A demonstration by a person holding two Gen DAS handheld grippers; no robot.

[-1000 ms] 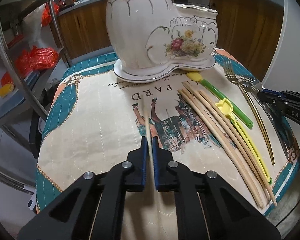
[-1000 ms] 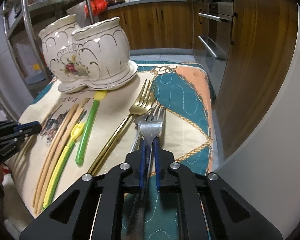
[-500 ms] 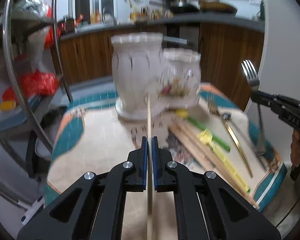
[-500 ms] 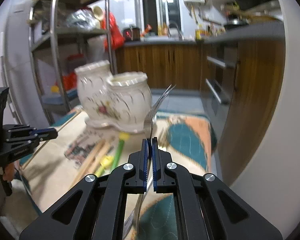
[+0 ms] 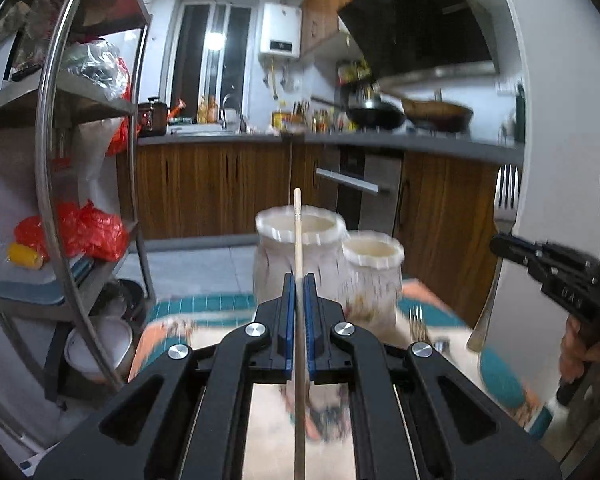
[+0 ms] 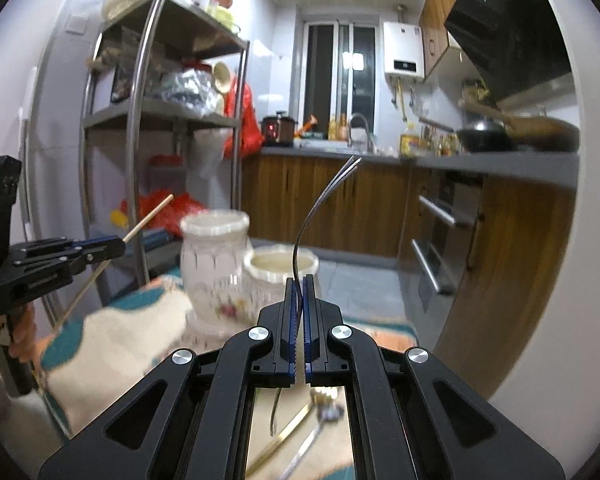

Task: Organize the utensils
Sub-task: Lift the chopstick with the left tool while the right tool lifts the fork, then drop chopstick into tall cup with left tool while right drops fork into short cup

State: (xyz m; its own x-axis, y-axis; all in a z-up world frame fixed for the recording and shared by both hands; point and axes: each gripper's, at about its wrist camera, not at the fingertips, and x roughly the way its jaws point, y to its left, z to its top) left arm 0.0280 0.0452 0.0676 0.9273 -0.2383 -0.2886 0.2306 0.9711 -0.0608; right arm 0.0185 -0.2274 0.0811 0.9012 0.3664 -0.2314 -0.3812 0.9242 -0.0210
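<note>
My left gripper point(image 5: 299, 280) is pinched tight on a single wooden chopstick point(image 5: 298, 236), which runs straight up the middle of the left wrist frame, its tip ending just above the rim of the taller ceramic pot point(image 5: 296, 248). My right gripper point(image 6: 299, 282) is clamped just as tightly on a silver fork point(image 6: 320, 204); in the right wrist view I see it edge-on, curving up from the jaws to tines at the upper centre of the frame. The same fork shows at the right edge of the left wrist view, upright, tines at the top, held by the right gripper there. The utensil holder is a joined pair of cream pots, the taller one at centre and the shorter pot point(image 5: 374, 276) just right of it, both blurred and both standing on the patterned cloth point(image 6: 112, 344) in the lower part of each frame. In the right wrist view the left gripper sits at the left edge with the chopstick slanting up to the right. Between my right gripper's arms at the bottom of that frame, a gold utensil point(image 6: 288, 436) and a silver one point(image 6: 320, 428) lie on the cloth.
</note>
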